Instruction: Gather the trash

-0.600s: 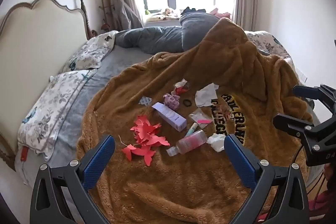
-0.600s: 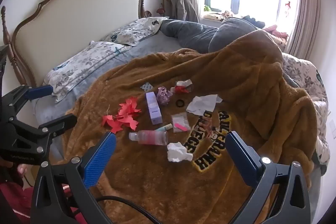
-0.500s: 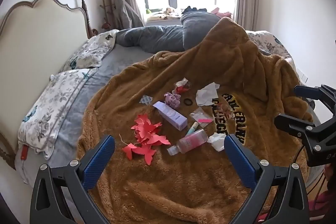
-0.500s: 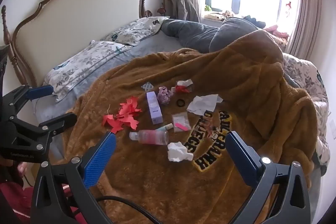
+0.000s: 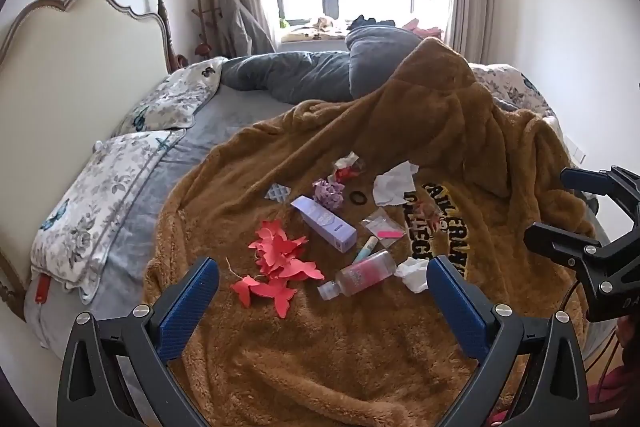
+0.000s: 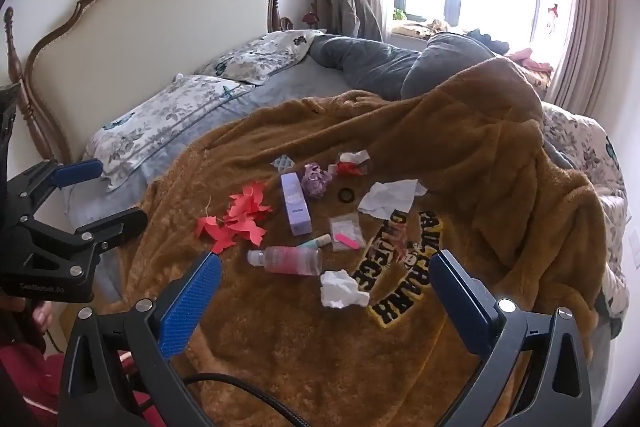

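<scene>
Both grippers, left (image 5: 320,291) and right (image 6: 326,291), are held spread wide and empty above the brown blanket (image 6: 280,347); the crumpled tissue (image 6: 342,289) lies nearest, and plush pile could be pinched along.

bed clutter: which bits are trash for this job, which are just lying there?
Likely trash: crumpled tissue, flat tissue, red-and-white wrapper, blister pack.

Probably just lying about: pink bottle, purple box, hair tie, red paper butterflies, pillows.
</scene>
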Demonstrator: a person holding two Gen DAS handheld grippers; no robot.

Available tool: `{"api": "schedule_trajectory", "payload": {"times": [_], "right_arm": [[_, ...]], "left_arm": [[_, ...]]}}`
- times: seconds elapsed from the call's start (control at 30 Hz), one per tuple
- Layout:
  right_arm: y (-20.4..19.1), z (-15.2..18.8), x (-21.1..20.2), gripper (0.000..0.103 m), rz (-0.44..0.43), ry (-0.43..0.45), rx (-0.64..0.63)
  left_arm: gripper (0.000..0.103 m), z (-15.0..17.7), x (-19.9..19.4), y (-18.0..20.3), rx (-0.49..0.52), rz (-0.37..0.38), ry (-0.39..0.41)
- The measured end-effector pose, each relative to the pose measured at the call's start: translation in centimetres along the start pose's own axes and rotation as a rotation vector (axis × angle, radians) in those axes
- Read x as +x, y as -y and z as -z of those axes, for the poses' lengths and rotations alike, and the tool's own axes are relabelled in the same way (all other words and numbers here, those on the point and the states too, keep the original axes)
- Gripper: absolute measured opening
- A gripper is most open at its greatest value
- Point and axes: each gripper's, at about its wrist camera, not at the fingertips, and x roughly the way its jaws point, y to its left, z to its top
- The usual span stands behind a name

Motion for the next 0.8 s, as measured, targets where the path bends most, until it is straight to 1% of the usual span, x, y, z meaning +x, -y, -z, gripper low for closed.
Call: {"api": "schedule_trajectory", "payload": {"times": [0.1,0.37,0.53,0.8], "right_arm": [[0.0,0.4,-0.1,0.103,0.001,0.014,-0.001],[0.5,0.2,-0.6,0.103,-0.017,0.018,-0.016],[0.5,0.5,-0.8,0.103,-0.007,0.023,-0.035],[0.7,0.5,-1.0,0.103,0.012,0.009,-0.031]], "left_arm": [[0.103,0.0,0.1,-0.1,0.003,0.027,-0.007],[0.103,-0.1,0.2,0.2,0.025,0.009,0.0],[0.103,-0.2,0.2,0.7,0.049,0.011,0.004],[0.103,-0.3,0.2,0.6,0.054,0.02,0.002]]}}
